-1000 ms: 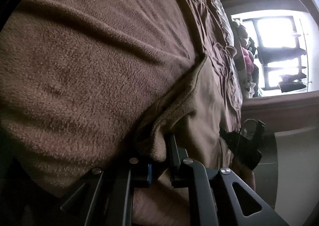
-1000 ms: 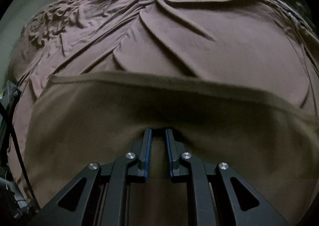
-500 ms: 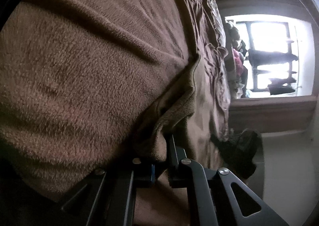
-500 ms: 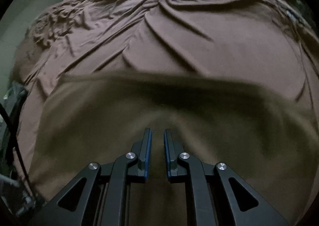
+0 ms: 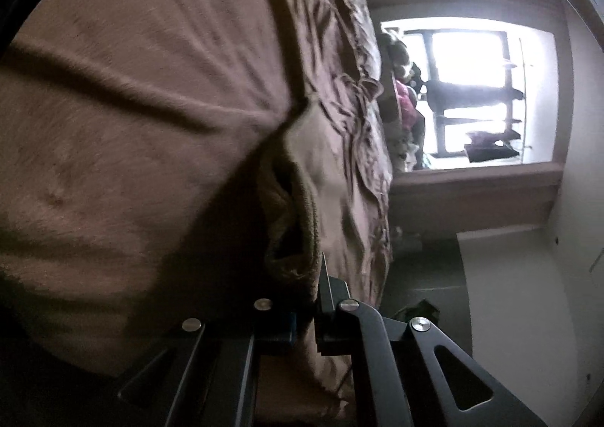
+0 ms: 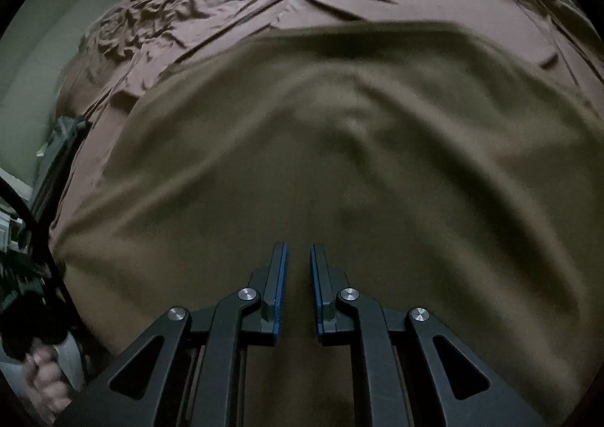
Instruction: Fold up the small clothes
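Left hand-held gripper (image 5: pixel 304 298): jaws clamped on a bunched fold of the brown fleece garment (image 5: pixel 124 148); the cloth wads up right at the pads and drapes away ahead and to the left of the fingers, filling most of that view. Right hand-held gripper (image 6: pixel 298 268): jaws nearly together with a narrow slit between the blue-edged pads; the same garment (image 6: pixel 339 148) runs under and between them, taut and spread forward from the tips, but whether the pads actually pinch it I cannot tell. The garment lies over a bed with a rumpled mauve sheet (image 6: pixel 264 0), which shows beyond the garment's far edge, ahead of the right gripper. To the right of the left gripper: a bright window (image 5: pixel 468 95) with dark clothes hanging in front of it, and a white wall below. Bottom left of the right view: a bare foot (image 6: pixel 45 385) on the floor. No brands, labels or legible writing anywhere. Both views motion-blurred.
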Available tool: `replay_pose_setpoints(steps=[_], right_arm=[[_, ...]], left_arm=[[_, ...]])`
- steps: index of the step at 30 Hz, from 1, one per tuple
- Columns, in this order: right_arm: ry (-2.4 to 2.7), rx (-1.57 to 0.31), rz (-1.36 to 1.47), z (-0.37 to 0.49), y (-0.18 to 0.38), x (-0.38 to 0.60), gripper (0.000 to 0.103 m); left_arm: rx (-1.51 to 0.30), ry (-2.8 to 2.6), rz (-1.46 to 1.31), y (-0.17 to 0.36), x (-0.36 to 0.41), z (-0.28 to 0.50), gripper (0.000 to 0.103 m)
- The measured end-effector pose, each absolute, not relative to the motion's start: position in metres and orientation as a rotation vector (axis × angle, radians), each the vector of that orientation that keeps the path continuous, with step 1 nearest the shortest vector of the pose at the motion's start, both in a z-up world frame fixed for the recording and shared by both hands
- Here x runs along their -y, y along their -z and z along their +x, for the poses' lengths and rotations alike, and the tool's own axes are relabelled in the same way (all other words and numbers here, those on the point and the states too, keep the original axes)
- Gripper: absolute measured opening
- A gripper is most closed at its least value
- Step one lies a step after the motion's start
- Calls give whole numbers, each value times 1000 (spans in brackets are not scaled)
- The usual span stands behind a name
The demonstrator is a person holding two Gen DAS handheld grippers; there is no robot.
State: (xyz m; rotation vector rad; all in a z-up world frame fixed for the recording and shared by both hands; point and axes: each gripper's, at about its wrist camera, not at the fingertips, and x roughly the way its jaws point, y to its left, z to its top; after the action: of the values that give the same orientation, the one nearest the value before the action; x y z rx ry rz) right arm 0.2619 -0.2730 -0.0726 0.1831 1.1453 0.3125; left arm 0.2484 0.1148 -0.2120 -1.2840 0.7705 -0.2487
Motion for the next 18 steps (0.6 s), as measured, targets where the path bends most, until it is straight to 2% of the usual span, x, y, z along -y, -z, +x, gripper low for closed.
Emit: replay_pose_setpoints(steps=[18], right_arm=[[-318, -1103, 261, 176, 73, 291, 8]], left_arm=[[-732, 384, -1218, 160, -88, 280, 6]])
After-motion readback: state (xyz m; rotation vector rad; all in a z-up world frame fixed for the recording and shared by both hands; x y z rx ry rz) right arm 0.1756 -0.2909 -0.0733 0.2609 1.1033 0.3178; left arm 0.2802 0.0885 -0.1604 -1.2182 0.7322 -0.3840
